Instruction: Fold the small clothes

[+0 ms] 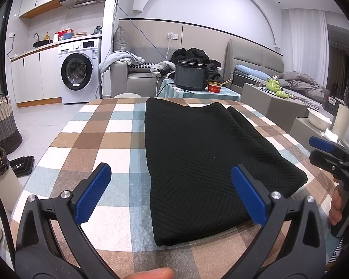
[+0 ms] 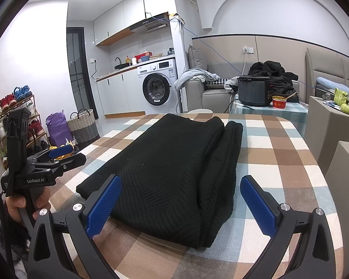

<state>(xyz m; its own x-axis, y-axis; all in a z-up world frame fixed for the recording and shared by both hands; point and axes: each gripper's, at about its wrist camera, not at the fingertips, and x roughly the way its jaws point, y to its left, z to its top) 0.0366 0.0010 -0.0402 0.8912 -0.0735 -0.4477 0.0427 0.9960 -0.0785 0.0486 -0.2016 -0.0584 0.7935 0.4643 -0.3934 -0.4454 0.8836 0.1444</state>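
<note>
A black ribbed knit garment (image 1: 197,158) (image 2: 172,172) lies folded into a long strip on the checked tablecloth (image 1: 104,139) (image 2: 274,148). My left gripper (image 1: 171,174) hangs open above the near end of the garment, its blue pads (image 1: 93,195) spread wide with nothing between them. My right gripper (image 2: 181,186) is open too, over the garment's near right end. In the left wrist view the right gripper (image 1: 323,148) shows at the right edge, held by a hand (image 1: 337,207). The left gripper (image 2: 58,153) appears at the left of the right wrist view.
Beyond the table stand a dark rice cooker (image 1: 190,75) and a red bowl (image 1: 214,86) on a small side table. A washing machine (image 1: 79,69), a grey sofa (image 1: 132,74), a woven basket (image 1: 2,123) and a shoe rack (image 2: 14,121) lie further off.
</note>
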